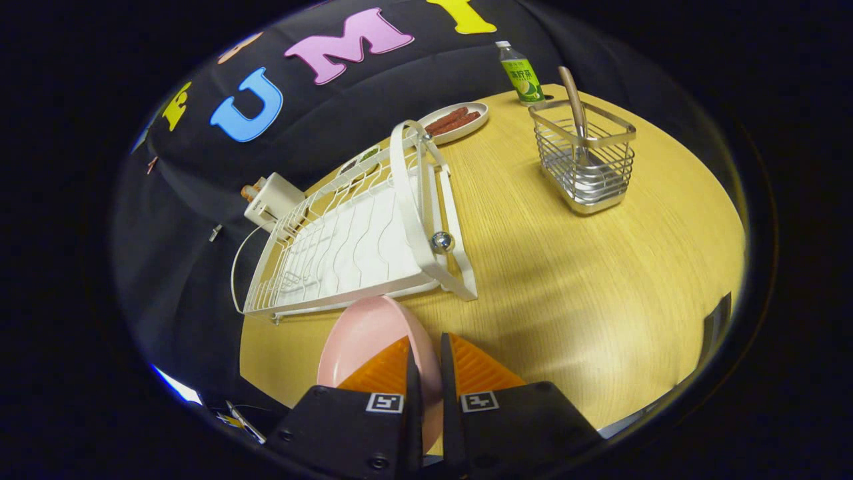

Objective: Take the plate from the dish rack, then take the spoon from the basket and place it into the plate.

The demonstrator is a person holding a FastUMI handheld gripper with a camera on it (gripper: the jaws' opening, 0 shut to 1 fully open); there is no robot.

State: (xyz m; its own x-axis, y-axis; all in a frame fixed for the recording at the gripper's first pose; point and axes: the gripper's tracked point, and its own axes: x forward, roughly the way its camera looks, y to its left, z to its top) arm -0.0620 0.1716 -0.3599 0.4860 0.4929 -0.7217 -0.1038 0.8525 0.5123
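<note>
Plate: a round, pale pink plastic plate [363, 337], held on edge, its rim clamped between both fingers of the claw [426, 357].
Position: above the wooden desk [586, 280], just before the white wire dish rack [353, 233].
Spoon: a wooden-handled metal spoon [577, 117] stood upright in the wire basket [586, 160], handle up.

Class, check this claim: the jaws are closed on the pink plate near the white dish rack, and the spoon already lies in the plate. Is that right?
Not quite. The gripper does clamp the pink plate just in front of the white dish rack, but the spoon stands in the wire basket across the table, as the gripper view shows.
</note>
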